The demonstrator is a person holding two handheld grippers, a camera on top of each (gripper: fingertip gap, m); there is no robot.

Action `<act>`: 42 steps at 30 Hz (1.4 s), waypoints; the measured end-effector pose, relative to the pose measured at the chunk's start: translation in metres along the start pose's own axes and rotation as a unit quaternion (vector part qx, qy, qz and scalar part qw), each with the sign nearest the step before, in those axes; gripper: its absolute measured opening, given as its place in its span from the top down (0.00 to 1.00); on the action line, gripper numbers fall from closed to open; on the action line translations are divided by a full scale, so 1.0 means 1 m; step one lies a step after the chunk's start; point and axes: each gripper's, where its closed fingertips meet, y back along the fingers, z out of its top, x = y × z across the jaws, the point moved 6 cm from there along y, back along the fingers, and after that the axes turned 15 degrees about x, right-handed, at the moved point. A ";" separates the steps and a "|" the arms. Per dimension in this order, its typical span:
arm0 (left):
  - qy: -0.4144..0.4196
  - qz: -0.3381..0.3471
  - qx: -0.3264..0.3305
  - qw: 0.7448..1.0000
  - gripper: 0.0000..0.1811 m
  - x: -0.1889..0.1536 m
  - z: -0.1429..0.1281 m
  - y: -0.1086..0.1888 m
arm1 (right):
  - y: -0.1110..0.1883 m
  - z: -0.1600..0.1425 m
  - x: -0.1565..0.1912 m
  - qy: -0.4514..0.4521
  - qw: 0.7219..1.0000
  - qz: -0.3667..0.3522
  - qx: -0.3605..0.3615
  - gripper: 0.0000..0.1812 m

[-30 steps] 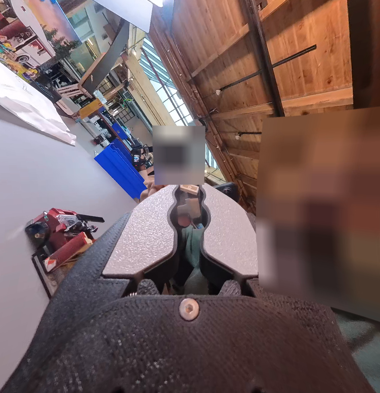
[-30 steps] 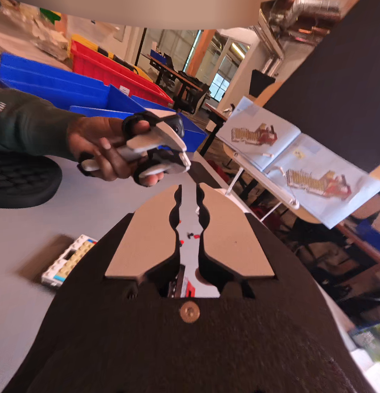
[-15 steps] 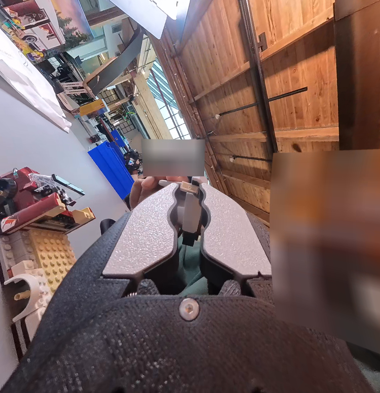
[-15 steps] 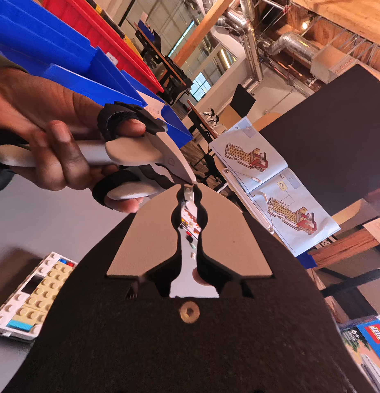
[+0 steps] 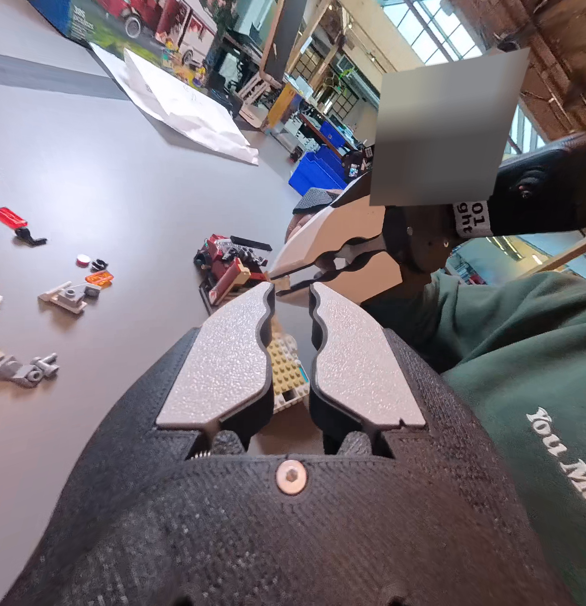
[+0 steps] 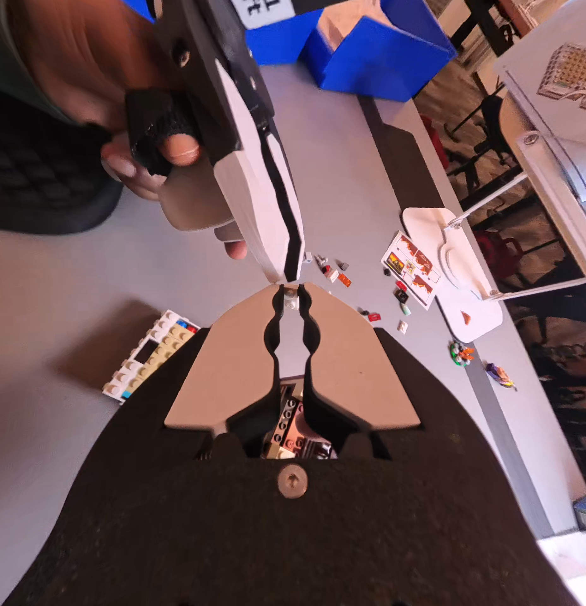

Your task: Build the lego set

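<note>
Grey desk [image 6: 334, 137] fills the frame; tan studded plate [image 6: 154, 351] lies lower left; right gripper [image 6: 291, 290], centre, pinches a small pale brick [image 6: 291, 300]; left gripper [image 5: 291, 290], jaws parted and empty, meets it tip-to-tip from above.

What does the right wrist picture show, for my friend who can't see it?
The right gripper pinches a small pale Lego piece at its fingertips, tip to tip with the left gripper. Below them lie a grey table, a studded Lego plate and scattered small pieces.

Blue bins [image 6: 377, 52] stand at the grey table's [image 5: 104, 157] far edge; crumpled white paper [image 5: 186, 111] lies flat.
</note>
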 end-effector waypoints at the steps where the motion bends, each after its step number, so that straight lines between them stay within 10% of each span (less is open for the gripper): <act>1: 0.008 -0.002 0.006 1.000 0.90 0.002 -0.002 -0.001 | -0.003 -0.001 0.002 0.010 1.000 -0.007 0.010 0.95; 12: 0.076 -0.027 0.028 0.996 0.98 0.017 -0.012 -0.007 | -0.011 -0.015 0.019 0.083 0.996 0.019 0.034 0.95; 25: -0.162 0.156 0.214 0.951 0.84 0.018 -0.051 -0.006 | -0.028 -0.013 0.028 0.248 0.914 0.276 0.165 0.95; 42: -0.224 0.182 0.200 0.936 0.87 0.021 -0.062 0.011 | -0.045 -0.012 0.035 0.319 0.871 0.310 0.208 0.95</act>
